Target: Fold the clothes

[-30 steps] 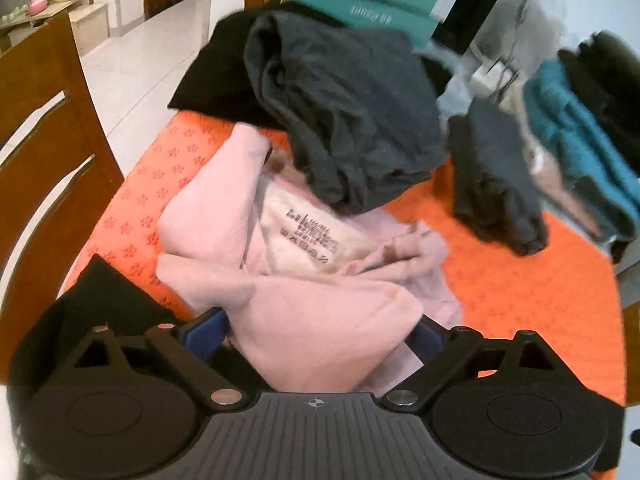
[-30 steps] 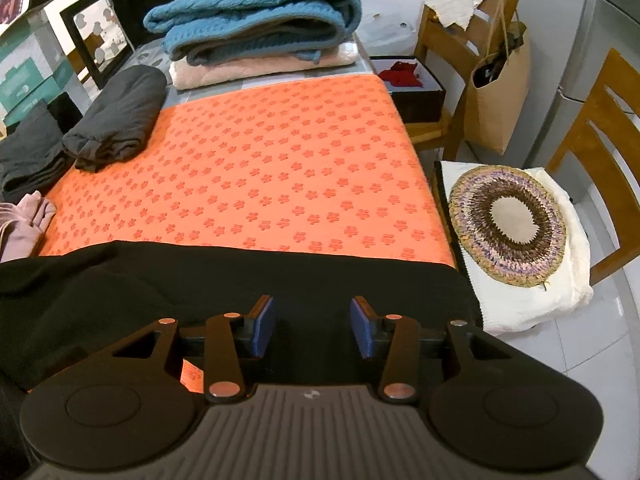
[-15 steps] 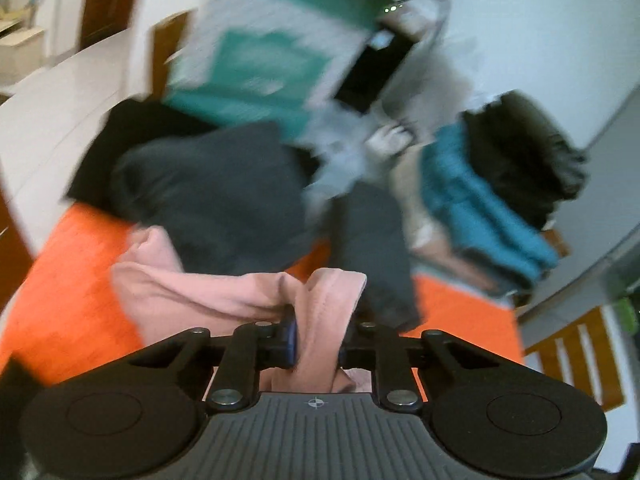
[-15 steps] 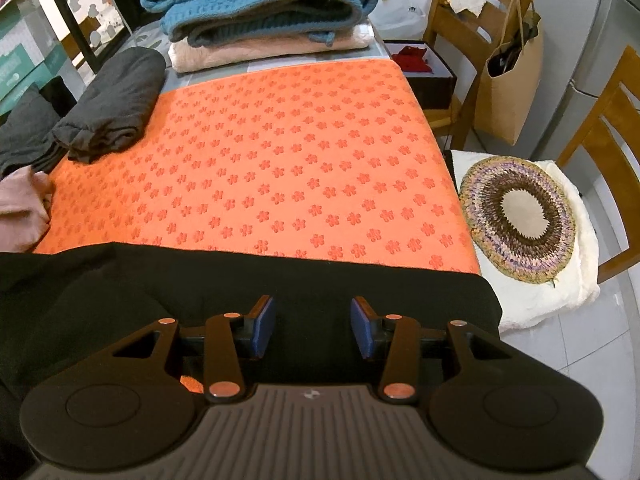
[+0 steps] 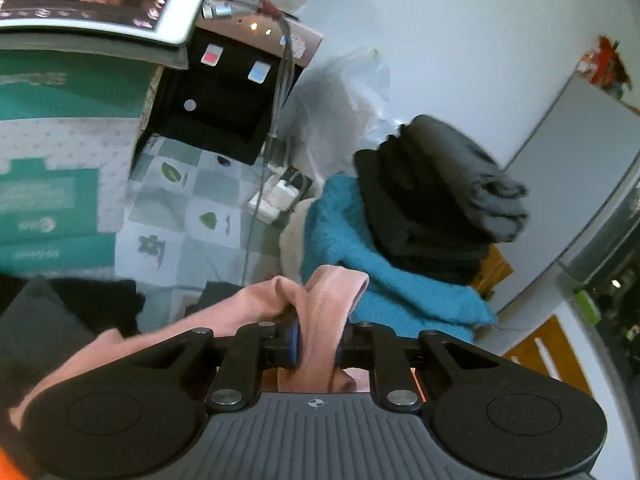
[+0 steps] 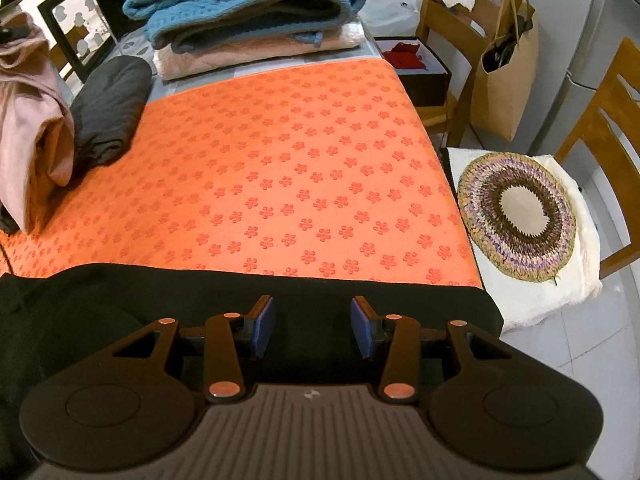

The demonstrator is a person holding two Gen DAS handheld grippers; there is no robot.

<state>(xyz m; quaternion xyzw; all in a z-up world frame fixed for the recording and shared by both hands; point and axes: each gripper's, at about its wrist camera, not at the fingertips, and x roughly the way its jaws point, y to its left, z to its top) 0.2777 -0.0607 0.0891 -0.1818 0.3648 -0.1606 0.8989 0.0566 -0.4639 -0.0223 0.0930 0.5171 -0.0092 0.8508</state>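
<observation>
The left hand-held gripper (image 5: 316,346) is clamped on a bunched fold of the pink garment (image 5: 320,312), low in the middle of the left wrist view; its jaws have just been closing, and the cloth sits pinched between the blue pads. In the right wrist view the same pink garment (image 6: 32,120) hangs at the far left edge, lifted, with its lower end draping down to the orange mat (image 6: 280,168) on the counter.

The step in hand looks like pulling the pink piece clear of the pile so it can be spread flat. To do that well, I would lift until the hem leaves the mat, then carry it toward the bare middle of the mat and lay it out before folding. The grip is on a thick wad, so the cloth may slide; a steady, unhurried pull would help.

Just right of the hanging garment lies a rolled dark grey garment (image 6: 112,108), close enough to be dragged along. Behind it, upper middle, stands the folded stack with the teal knit (image 6: 248,4) on top. The right hand-held gripper (image 6: 313,330), at lower centre, has its jaws apart and holds nothing, above a black cloth (image 6: 120,300) along the near edge of the counter. To the right, off the counter, a chair carries a round woven cushion (image 6: 516,216).
</observation>
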